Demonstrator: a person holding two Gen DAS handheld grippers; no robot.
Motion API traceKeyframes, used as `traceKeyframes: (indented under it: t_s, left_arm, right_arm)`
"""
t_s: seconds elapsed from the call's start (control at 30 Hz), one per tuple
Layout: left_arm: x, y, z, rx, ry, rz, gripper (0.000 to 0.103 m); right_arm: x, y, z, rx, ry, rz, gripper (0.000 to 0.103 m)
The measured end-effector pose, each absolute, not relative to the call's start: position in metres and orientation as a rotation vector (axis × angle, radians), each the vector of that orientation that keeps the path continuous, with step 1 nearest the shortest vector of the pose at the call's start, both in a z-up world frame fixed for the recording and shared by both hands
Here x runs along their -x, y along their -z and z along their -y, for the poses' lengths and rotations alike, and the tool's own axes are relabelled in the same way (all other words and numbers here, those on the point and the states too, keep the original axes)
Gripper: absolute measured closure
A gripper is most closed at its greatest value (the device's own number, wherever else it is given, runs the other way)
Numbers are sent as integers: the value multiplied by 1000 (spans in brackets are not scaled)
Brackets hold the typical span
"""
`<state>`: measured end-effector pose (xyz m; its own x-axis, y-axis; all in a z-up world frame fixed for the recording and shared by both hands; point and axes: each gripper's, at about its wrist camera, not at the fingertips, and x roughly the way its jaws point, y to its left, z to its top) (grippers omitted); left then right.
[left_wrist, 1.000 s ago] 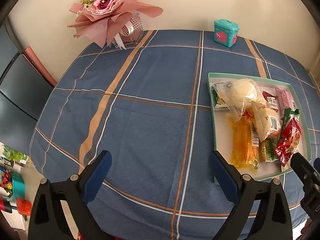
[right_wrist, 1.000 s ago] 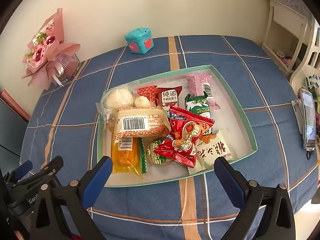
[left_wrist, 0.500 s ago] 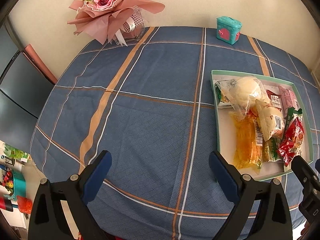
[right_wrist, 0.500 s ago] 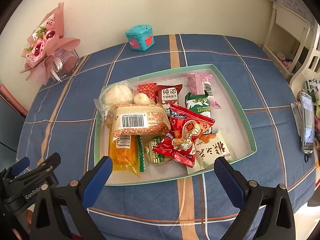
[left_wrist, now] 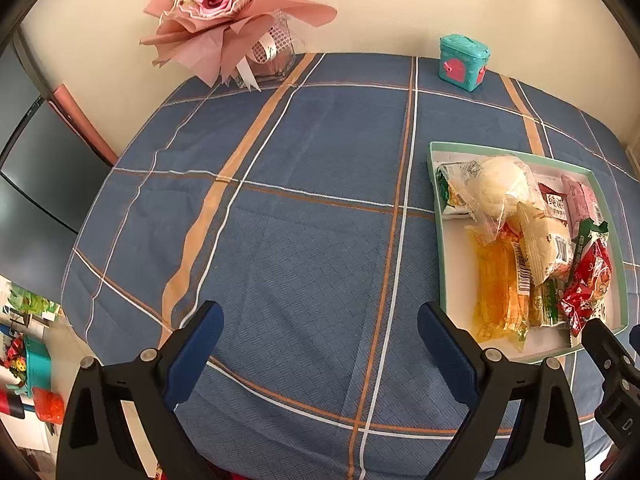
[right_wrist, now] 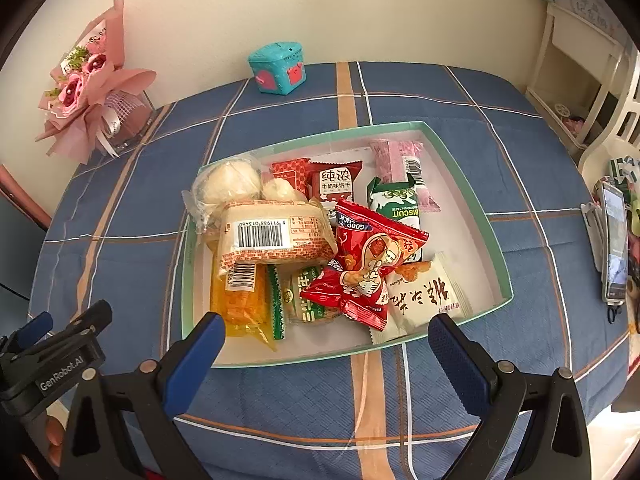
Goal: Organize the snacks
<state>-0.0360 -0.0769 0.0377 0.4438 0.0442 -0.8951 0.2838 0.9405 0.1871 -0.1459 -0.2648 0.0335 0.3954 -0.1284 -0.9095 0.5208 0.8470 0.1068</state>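
Observation:
A shallow mint-green tray (right_wrist: 496, 248) (left_wrist: 438, 240) on the blue plaid tablecloth holds several wrapped snacks: a red peanut packet (right_wrist: 372, 264), a barcoded bread pack (right_wrist: 272, 236), a bagged white bun (right_wrist: 226, 184) (left_wrist: 500, 188), an orange-yellow packet (right_wrist: 240, 304) (left_wrist: 496, 292), a green biscuit pack (right_wrist: 394, 204) and a pink bar (right_wrist: 400, 160). My right gripper (right_wrist: 326, 340) stands open over the tray's near edge, empty. My left gripper (left_wrist: 320, 328) hovers open above bare cloth to the left of the tray, and shows at the lower left of the right wrist view (right_wrist: 68, 328).
A pink rose bouquet (left_wrist: 228, 12) (right_wrist: 88, 92) in a glass vase stands at the back left. A teal toy box (left_wrist: 464, 62) (right_wrist: 278, 66) sits by the wall. A phone (right_wrist: 614, 240) lies at the table's right edge, near a cream shelf (right_wrist: 576, 76).
Both views have crept slightly: the tray sits a little lower and further right in the left wrist view. Both grippers stay open and empty, and no snack has moved.

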Motion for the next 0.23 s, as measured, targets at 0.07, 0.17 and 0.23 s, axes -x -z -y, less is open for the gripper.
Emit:
traceKeyframes:
  t_s: [0.07, 0.17, 0.23]
  left_arm:
    - [37, -40, 77, -336, 154, -1090, 5]
    - [38, -42, 77, -330, 157, -1080, 5]
    - [37, -42, 78, -328, 158, -1083, 5]
  right_arm:
    - [146, -33, 266, -410, 428, -1096, 0]
    - [146, -32, 266, -411, 432, -1099, 0]
    - [146, -32, 267, -414, 434, -1101, 0]
